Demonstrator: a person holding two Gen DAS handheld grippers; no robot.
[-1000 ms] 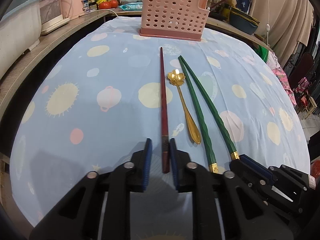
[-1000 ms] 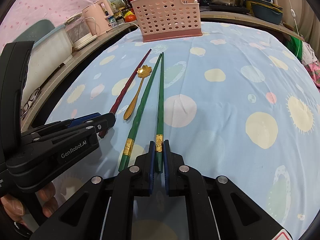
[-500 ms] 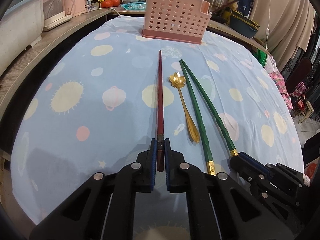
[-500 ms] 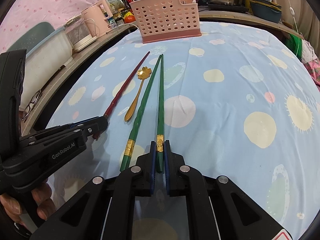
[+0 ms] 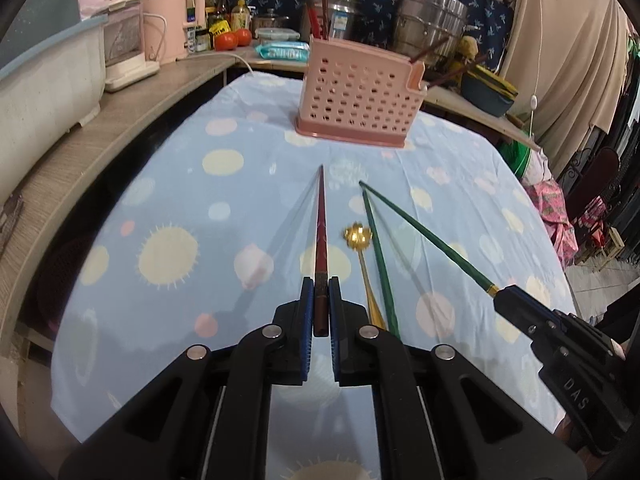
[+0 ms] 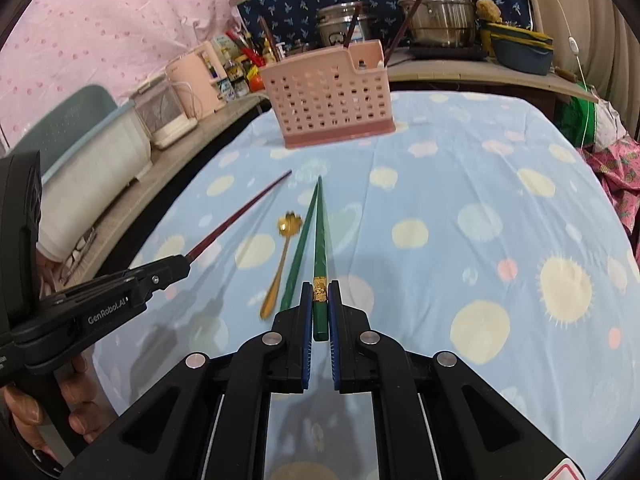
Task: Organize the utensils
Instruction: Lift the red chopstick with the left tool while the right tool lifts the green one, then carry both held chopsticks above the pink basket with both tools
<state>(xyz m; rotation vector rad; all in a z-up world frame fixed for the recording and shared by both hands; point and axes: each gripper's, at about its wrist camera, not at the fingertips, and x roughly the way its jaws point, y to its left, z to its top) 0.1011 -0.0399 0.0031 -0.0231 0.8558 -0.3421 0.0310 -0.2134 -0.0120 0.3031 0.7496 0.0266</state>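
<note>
My left gripper [image 5: 320, 286] is shut on the thick end of a dark red chopstick [image 5: 321, 224] and holds it lifted above the table, tip pointing at the pink perforated utensil basket [image 5: 358, 94]. My right gripper [image 6: 320, 290] is shut on a green chopstick with a gold band [image 6: 319, 236], also lifted. A second green chopstick [image 6: 301, 240] and a gold flower-bowl spoon [image 6: 282, 256] lie on the cloth between the two. The basket [image 6: 330, 98] stands at the table's far side with chopsticks in it.
The table has a light blue cloth [image 6: 460, 240] with sun and dot prints. A wooden counter [image 5: 80, 148] on the left holds a pink kettle [image 5: 172, 24] and a white tub [image 5: 36, 92]. Steel pots [image 6: 436, 4] stand behind the basket.
The left gripper closed on the red chopstick. Both grippers then lifted their chopsticks off the cloth, their tips pointing toward the basket. The spoon and other green chopstick stayed put.
</note>
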